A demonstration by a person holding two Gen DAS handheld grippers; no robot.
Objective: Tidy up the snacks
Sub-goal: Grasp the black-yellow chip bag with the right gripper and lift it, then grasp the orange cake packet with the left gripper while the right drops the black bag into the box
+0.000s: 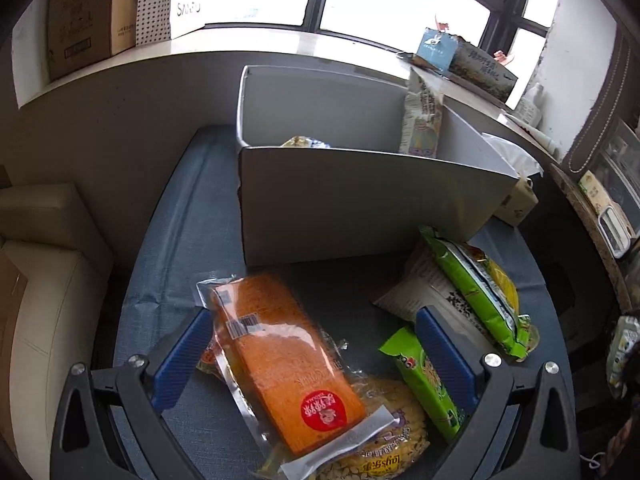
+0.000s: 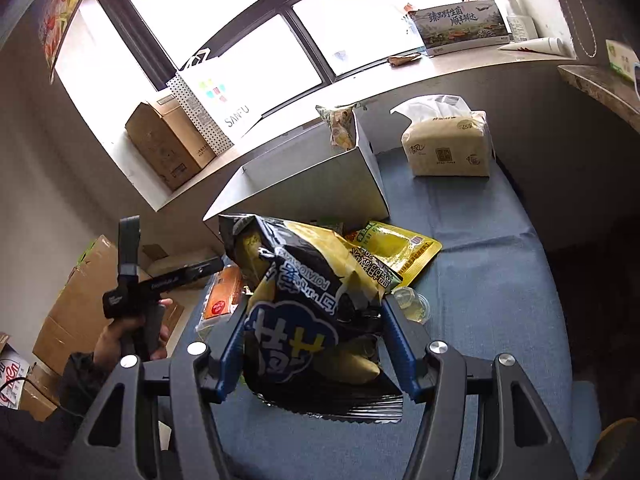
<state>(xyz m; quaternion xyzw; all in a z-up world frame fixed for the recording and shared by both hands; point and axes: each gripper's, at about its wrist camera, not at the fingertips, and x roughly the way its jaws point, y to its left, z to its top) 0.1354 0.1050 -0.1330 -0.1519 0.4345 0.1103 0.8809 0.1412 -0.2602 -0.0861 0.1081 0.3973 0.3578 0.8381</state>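
My left gripper hangs open over the blue tablecloth. An orange packet lies between its blue pads, which do not press on it. Green packs and a yellow corn pack lie close by. Behind them stands a grey box with an upright snack bag inside. My right gripper is shut on a black-and-yellow chip bag, held above the table in front of the grey box. A yellow packet and a clear cup lie behind it.
A tissue pack stands on the table right of the box. The windowsill holds a cardboard box and a white paper bag. Cardboard boxes are stacked on the floor at the left. A person's hand grips the other tool.
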